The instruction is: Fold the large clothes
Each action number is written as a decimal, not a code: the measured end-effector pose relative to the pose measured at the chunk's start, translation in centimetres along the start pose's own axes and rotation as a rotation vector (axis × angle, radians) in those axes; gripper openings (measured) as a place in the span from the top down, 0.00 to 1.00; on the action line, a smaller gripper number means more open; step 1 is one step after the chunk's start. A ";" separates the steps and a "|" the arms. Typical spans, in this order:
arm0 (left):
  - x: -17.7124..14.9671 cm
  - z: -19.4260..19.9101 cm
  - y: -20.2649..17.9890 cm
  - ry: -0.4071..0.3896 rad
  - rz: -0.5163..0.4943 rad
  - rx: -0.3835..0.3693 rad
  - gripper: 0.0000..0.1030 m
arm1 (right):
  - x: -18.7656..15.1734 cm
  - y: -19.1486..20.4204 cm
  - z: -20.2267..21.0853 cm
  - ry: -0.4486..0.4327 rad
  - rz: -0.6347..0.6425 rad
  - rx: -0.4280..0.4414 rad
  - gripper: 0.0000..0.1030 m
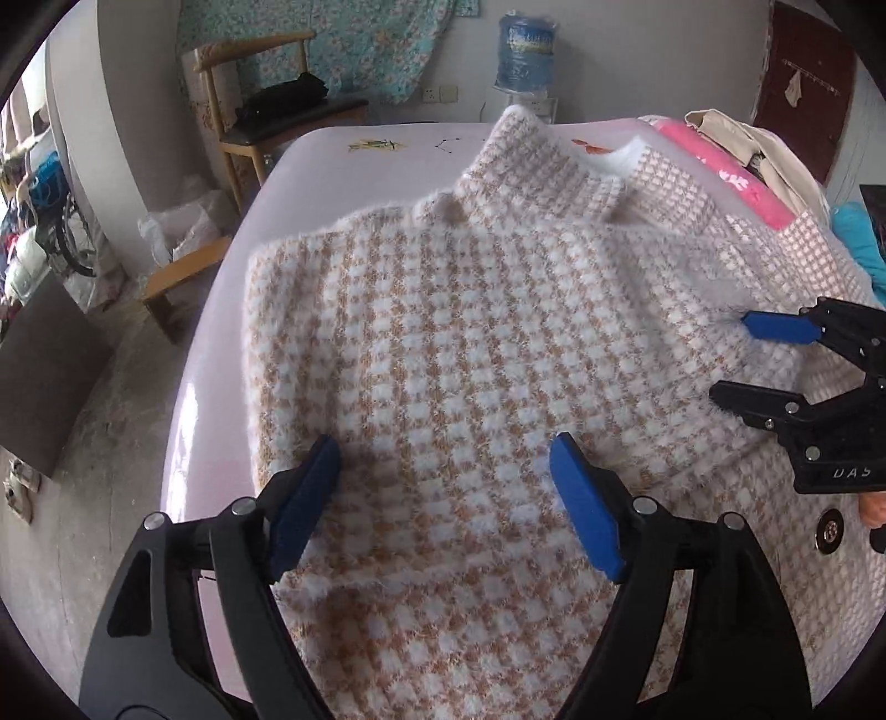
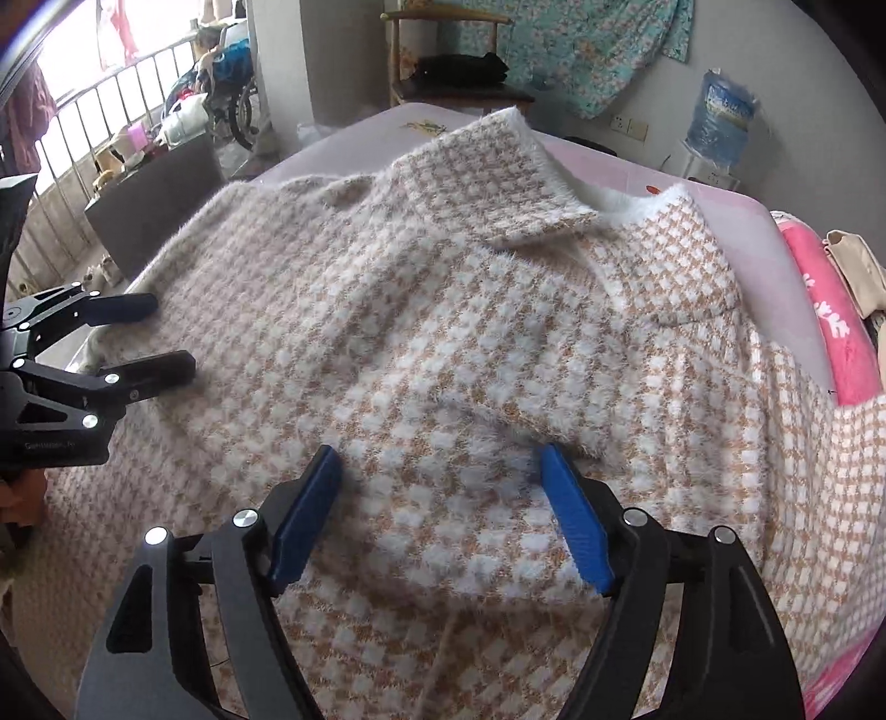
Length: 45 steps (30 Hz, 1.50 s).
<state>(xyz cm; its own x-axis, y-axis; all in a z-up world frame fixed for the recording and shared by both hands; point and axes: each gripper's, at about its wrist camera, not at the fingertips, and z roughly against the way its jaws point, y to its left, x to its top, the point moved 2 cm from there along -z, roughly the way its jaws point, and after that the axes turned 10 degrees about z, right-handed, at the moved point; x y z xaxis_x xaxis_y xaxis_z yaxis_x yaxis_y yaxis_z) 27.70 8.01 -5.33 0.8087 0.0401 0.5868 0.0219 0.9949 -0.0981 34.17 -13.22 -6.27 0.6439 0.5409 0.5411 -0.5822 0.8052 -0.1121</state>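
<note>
A large fuzzy coat in a tan and white check lies spread on a pale pink table, collar at the far end. It also fills the right wrist view. One side panel is folded over the body, its edge near the right gripper. My left gripper hovers open and empty over the coat's left part; it also shows in the right wrist view. My right gripper is open and empty over the folded edge; it also shows in the left wrist view.
A pink cloth and a beige bag lie at the table's far right. A wooden chair with dark clothes and a water bottle stand behind the table. A wooden stool stands left on the floor.
</note>
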 end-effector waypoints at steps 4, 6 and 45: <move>0.0 1.8 0.4 -0.033 0.047 -0.041 0.24 | -0.8 0.6 2.7 -0.064 -0.019 0.020 0.29; -0.7 1.1 0.7 -0.002 0.045 -0.026 0.21 | -2.2 0.7 1.8 -0.023 -0.007 0.012 0.29; 2.3 0.0 -9.0 0.004 -0.028 -0.023 0.19 | -7.8 -12.6 8.1 -0.137 -0.377 -0.089 0.23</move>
<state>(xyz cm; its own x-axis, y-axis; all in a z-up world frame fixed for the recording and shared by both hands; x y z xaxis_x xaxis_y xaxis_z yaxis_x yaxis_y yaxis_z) 29.38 -0.83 -3.12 0.8098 0.0124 0.5866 0.0577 0.9933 -0.1005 32.49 -29.60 -2.32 0.7282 0.1712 0.6637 -0.2688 0.9621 0.0468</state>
